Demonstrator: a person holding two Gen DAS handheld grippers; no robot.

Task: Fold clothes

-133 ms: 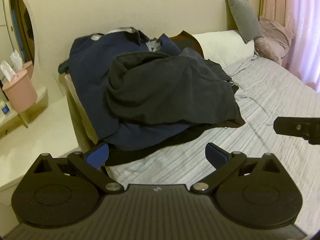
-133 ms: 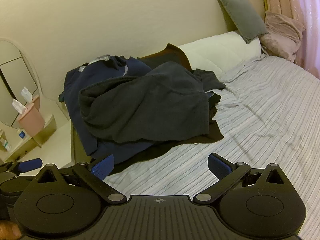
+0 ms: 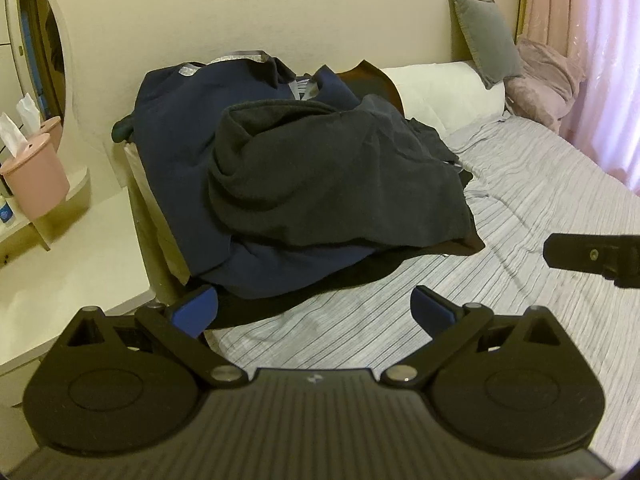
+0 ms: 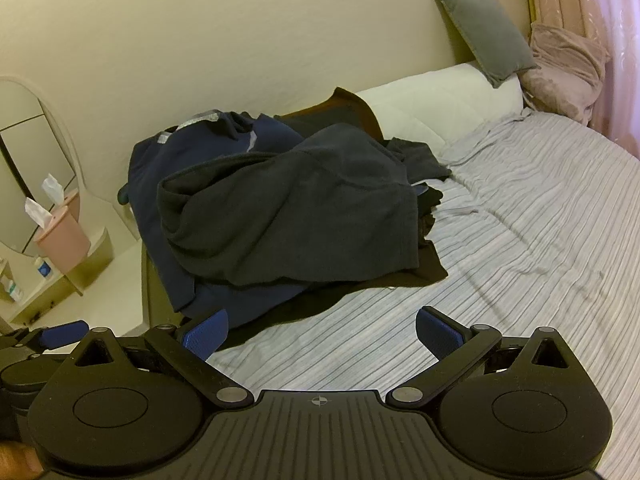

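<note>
In the left wrist view, the left gripper (image 3: 314,308) is hovering with fingers spread, empty, facing one clothes pile (image 3: 320,184) lying on the bed (image 3: 540,220). In the right wrist view, the right gripper (image 4: 320,332) is likewise gaping, empty, before two pillows (image 4: 484,36).

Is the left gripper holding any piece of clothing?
No, the left gripper is open and empty above the striped sheet.

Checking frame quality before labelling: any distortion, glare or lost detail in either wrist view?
Left wrist view: fisheye bends the wall line, corners vignetted; pink curtain glares; dark clothes pile keeps folds. Right wrist view: same bending; striped bedsheet sharp, no motion blur.
</note>
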